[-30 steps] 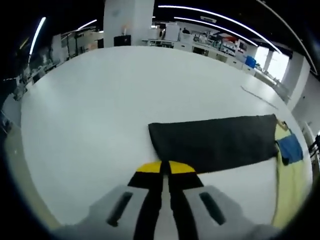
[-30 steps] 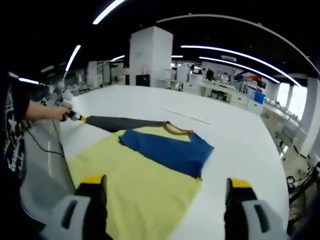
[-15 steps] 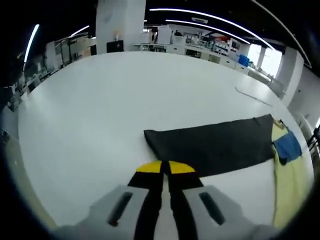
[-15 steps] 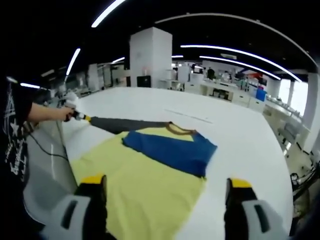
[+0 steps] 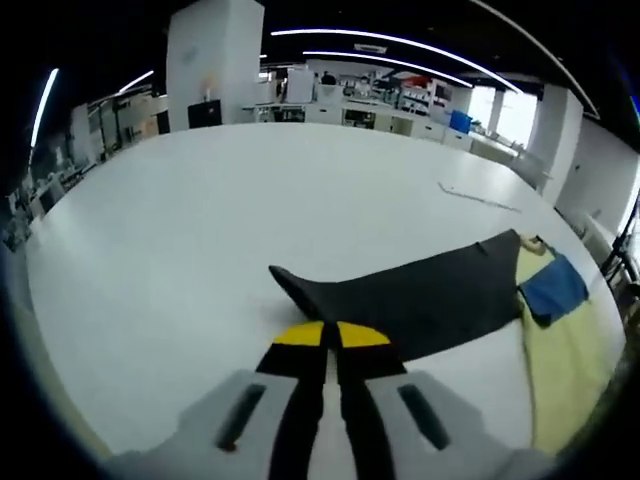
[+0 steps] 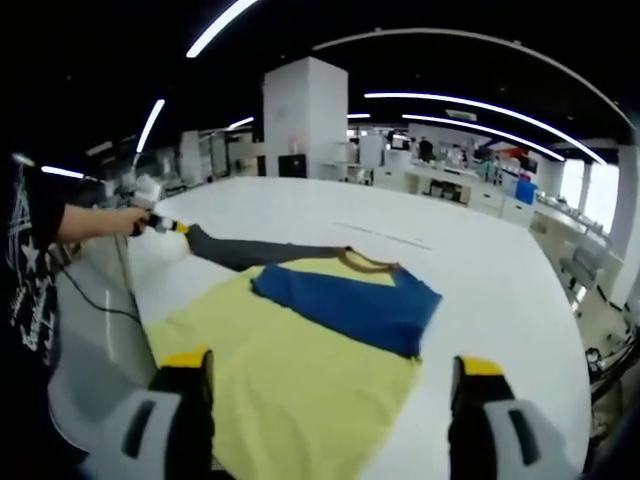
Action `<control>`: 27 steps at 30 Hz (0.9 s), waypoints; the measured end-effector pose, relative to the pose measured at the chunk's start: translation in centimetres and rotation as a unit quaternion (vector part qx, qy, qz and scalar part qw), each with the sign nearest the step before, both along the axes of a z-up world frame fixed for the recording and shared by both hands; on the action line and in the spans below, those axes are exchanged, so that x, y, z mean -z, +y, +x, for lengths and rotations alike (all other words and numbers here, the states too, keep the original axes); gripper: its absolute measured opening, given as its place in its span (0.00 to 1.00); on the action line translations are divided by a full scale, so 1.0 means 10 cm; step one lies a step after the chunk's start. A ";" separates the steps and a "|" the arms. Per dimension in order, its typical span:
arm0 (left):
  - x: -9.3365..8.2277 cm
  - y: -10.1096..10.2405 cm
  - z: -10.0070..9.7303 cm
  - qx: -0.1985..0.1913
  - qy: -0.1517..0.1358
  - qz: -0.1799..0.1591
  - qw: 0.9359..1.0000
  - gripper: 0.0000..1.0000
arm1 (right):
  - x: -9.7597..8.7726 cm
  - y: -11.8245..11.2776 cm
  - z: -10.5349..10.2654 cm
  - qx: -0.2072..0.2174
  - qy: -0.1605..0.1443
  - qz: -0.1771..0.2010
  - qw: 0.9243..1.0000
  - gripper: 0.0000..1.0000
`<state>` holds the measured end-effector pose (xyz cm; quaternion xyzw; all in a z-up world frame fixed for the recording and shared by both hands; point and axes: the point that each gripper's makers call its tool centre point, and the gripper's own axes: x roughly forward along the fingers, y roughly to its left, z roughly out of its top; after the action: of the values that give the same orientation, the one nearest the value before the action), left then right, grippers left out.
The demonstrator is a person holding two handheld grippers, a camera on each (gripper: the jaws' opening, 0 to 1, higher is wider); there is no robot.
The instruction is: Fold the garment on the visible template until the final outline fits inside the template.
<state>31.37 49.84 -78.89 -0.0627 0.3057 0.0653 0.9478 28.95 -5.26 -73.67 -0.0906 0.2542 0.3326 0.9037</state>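
Left gripper view: we see our left gripper (image 5: 331, 335) at the bottom centre of the frame, its yellow-tipped jaws pressed together on the near edge of the dark sleeve (image 5: 420, 300), whose end rises off the white table (image 5: 200, 220) in a small peak just above the jaw tips. The sleeve runs toward the right of the frame, where it meets the yellow garment (image 5: 565, 365) and its folded blue sleeve (image 5: 553, 287) at the right edge.

In the right gripper view we see our right gripper (image 6: 330, 375) with its jaws spread wide at the bottom of the frame, nothing between them, poised above the yellow garment, which lies flat in the lower middle. The blue sleeve lies folded across the garment's upper part, in the centre of the frame. The dark sleeve stretches to the upper left, where the left gripper, held in a hand (image 6: 125, 220), pinches its tip and lifts it slightly off the table.
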 end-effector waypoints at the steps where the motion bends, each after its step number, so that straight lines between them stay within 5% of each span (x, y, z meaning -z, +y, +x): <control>1: -0.02 -0.02 0.01 0.001 -0.002 -0.001 1.000 0.00 | 0.00 0.01 -0.01 0.000 0.000 0.002 1.000 1.00; 14: -0.41 -0.44 0.29 0.049 -0.039 -0.019 0.998 0.00 | 0.06 0.06 -0.08 -0.004 0.005 0.009 1.000 1.00; 27: -0.79 -1.29 0.54 0.114 -0.074 -0.064 0.989 0.00 | 0.10 0.22 -0.16 -0.017 0.014 0.016 1.000 1.00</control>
<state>36.75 36.96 -71.03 -0.0927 0.2437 -0.0673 0.9631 27.31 -3.08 -74.66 -0.0758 0.2595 0.3536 0.8955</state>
